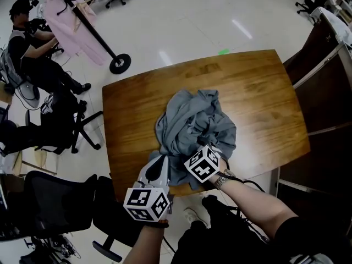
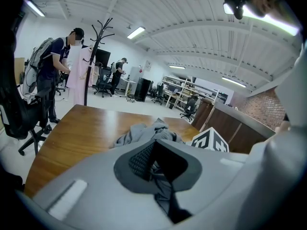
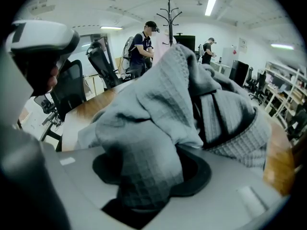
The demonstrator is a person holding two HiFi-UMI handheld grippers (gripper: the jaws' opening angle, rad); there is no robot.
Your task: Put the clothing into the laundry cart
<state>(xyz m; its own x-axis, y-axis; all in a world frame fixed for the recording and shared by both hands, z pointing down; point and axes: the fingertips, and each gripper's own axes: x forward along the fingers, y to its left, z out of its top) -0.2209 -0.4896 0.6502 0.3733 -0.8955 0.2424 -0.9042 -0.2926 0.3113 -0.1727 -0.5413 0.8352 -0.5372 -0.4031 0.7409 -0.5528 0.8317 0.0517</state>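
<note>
A crumpled grey garment (image 1: 192, 120) lies heaped in the middle of the wooden table (image 1: 258, 92). My left gripper (image 1: 159, 161) is at the heap's near left edge. In the left gripper view a dark fold of the garment (image 2: 144, 133) runs down between the jaws of that gripper (image 2: 160, 164), which is shut on it. My right gripper (image 1: 210, 146) is dug into the heap's near right side. In the right gripper view a thick bunch of the waffle-knit cloth (image 3: 172, 95) fills the gap of that gripper (image 3: 148, 176), pinched there. No laundry cart shows in any view.
A coat rack with a pink garment (image 1: 71, 21) stands beyond the table's far left corner, and a seated person (image 1: 27, 43) is beside it. Black office chairs (image 1: 55, 202) crowd the near left. A dark brown counter (image 1: 324, 81) runs along the right.
</note>
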